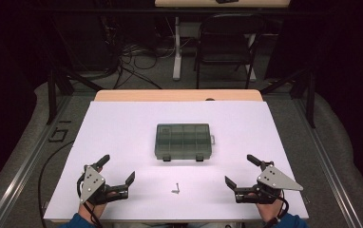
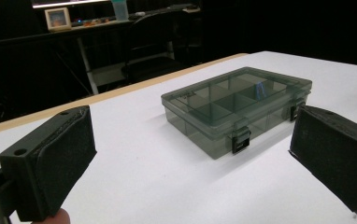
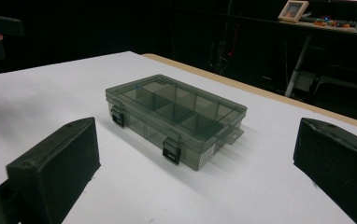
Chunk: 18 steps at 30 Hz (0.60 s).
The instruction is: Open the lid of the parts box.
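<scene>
At the near left of the table, the left gripper rests low over the white top with its jaws spread wide and nothing between them; a hand holds it from the near edge. In the left gripper view the two black pads stand far apart at either side, and the box shows beyond the gap between them.

The box lies flat in the middle of the table, well apart from both grippers and farther from the person than they are. It is a smoky, see-through case with its lid down, split inside into compartments, with two dark latches on its near long side and a small tab on its right end. Whether anything lies in the compartments cannot be told.

Near of the box, between the two grippers, a small screw lies on the bare top, touching neither.

At the near right, the right gripper also sits low with its jaws wide apart and empty. In the right gripper view its pads frame the box, which lies ahead with the latches turned toward the camera.
</scene>
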Tool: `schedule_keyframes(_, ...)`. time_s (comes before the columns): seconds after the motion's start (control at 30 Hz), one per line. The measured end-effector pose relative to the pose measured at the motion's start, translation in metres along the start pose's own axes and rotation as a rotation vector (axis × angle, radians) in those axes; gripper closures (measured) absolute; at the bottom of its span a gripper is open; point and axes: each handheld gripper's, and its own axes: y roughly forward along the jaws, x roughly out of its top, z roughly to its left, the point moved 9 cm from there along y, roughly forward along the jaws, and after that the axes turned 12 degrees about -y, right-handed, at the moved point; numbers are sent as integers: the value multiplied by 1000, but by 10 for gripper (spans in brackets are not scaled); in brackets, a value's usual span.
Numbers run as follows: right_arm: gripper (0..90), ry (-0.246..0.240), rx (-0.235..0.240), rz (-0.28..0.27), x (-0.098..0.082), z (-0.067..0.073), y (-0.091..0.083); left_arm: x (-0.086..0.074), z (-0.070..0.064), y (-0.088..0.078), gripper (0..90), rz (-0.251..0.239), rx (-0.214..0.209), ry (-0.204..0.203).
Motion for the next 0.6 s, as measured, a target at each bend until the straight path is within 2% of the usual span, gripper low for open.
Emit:
schedule_keyframes(0.13,0,1,2,-8,1,0,0,0,0,0,0,4,-4,0)
schedule_keyframes(0.6,0,19,8,22,-3,-2,5,-3,-3,5,0,28,-14,-3)
